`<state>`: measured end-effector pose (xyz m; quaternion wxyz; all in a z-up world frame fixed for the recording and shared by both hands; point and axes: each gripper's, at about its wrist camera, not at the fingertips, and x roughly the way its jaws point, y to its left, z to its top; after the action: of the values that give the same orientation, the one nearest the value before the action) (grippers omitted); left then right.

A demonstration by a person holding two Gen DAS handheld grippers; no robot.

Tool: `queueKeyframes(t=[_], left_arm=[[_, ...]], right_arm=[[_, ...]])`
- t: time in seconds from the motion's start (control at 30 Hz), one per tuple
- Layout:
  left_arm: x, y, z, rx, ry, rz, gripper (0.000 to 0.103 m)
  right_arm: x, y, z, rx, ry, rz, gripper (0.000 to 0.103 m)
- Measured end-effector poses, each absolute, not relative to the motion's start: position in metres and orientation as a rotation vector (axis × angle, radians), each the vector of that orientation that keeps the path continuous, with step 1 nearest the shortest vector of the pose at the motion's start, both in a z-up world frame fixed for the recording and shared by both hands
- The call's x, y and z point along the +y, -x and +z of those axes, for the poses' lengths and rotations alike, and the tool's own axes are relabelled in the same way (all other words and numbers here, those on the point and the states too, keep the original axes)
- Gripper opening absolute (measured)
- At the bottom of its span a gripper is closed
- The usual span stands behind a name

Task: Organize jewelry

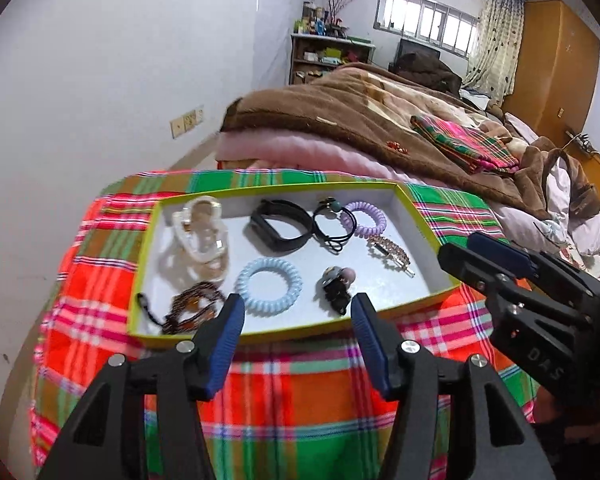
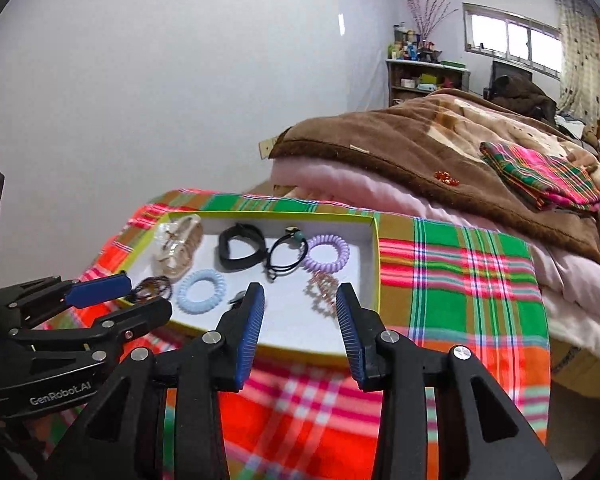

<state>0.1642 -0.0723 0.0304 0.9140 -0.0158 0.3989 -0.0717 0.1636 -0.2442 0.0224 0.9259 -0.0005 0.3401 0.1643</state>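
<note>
A shallow white tray [image 1: 284, 188] [image 2: 376, 260] with a yellow-green rim lies on a plaid cloth [image 1: 292, 392]. In it lie a clear hair claw [image 1: 202, 236], a black band [image 1: 280, 226], black hair ties [image 1: 330, 224], a purple coil tie [image 1: 363, 219] [image 2: 326, 254], a sparkly barrette [image 1: 388, 254] [image 2: 320, 290], a light blue coil tie [image 1: 269, 285] [image 2: 200, 291], a small black clip [image 1: 338, 286] and a brown beaded bracelet [image 1: 192, 308]. My left gripper [image 1: 298, 304] [image 2: 146, 296] hovers open over the tray's near edge, holding nothing. My right gripper [image 2: 300, 294] [image 1: 466, 246] hangs open and empty beside it.
A bed with a brown blanket [image 1: 340, 120] and pink quilt rises just behind the tray. On the blanket lie a folded plaid cloth [image 1: 468, 144] [image 2: 544, 176] and a small red ornament [image 1: 396, 146]. A white wall stands to the left, a shelf [image 1: 328, 60] far behind.
</note>
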Motion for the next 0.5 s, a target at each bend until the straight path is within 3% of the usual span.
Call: queueKeyframes(t=[0.5], left_arm=[[-0.049, -0.104, 0.043, 0.677, -0.010, -0.050, 0.058]], right_arm=[[-0.222, -0.084, 0.034, 0.589, 0.017, 0.277, 0.039]])
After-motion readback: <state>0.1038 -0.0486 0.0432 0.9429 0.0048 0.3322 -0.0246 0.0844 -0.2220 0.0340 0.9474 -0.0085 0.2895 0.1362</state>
